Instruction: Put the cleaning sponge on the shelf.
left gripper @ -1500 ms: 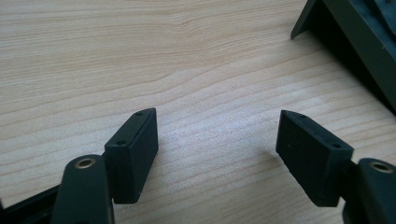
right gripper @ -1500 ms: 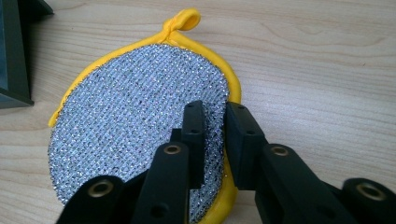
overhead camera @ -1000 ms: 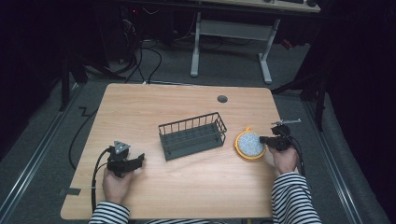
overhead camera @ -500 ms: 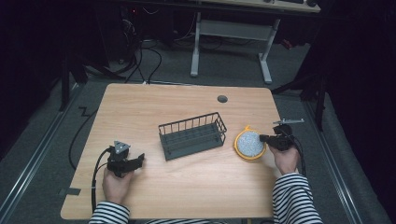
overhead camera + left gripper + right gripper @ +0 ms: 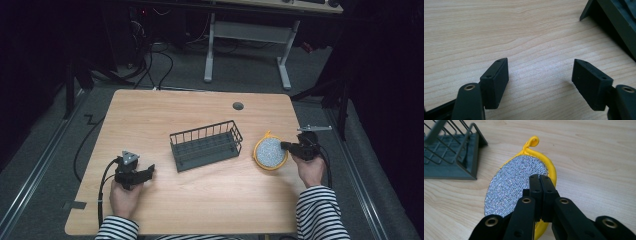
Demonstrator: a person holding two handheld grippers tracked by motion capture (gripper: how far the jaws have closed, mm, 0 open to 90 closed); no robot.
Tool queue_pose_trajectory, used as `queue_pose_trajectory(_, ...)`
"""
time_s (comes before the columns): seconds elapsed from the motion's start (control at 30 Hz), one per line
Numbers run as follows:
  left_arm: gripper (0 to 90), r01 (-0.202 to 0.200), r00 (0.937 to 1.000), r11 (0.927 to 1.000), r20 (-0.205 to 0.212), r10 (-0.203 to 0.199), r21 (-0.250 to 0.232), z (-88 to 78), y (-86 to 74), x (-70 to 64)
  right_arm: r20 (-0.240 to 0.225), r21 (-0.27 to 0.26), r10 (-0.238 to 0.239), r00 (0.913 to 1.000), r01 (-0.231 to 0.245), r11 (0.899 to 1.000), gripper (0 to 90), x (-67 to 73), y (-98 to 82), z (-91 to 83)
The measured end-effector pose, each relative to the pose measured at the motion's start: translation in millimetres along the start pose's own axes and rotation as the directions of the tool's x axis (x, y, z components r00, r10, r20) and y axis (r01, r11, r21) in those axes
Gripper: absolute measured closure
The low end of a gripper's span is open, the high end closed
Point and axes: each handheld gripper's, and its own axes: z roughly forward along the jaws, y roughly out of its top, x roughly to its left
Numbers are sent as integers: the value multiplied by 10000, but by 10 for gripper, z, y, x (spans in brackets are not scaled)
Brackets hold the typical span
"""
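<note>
A round scouring pad [image 5: 269,152] with a silver mesh face and a yellow rim lies right of the dark wire basket [image 5: 206,145]. My right gripper [image 5: 285,146] points left at the pad's right edge. In the right gripper view its jaws are pressed together over the scouring pad [image 5: 511,182], pinching the near rim, and the pad looks slightly tilted. My left gripper [image 5: 149,171] rests at the front left of the table. Its fingers [image 5: 496,80] stand wide apart over bare wood with nothing between them.
The wire basket [image 5: 451,155] stands mid-table, and one corner [image 5: 614,17] of it lies just ahead of the left gripper. A grey cable port [image 5: 238,106] sits near the table's far edge. Cables trail off the table [image 5: 165,110] on the left.
The right gripper has risen a little, and the scouring pad has shifted slightly with it. The left gripper has stayed put.
</note>
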Motion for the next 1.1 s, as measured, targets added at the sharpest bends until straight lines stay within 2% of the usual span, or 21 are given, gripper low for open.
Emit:
queue_pose_trajectory(0.47, 303, -37, 10000, 10000, 35, 37, 1, 3, 3, 1, -38, -425, -678, 9977, 676, 9968, 900, 130, 186, -230)
queue_pose_trajectory(0.63, 304, -68, 10000, 10000, 38, 68, 15, 5, 5, -2, -134, -516, -763, 9970, 755, 9958, 900, 159, 241, -275)
queue_pose_trajectory(0.83, 302, -539, 9984, 9984, -135, 541, 148, 28, 18, -52, -259, -639, -682, 9973, 664, 9957, 900, 169, 262, -300)
queue_pose_trajectory(1.1, 302, -567, 9983, 9983, -114, 569, 158, 29, 19, -54, -521, -820, -749, 9958, 705, 9941, 900, 199, 374, -375)
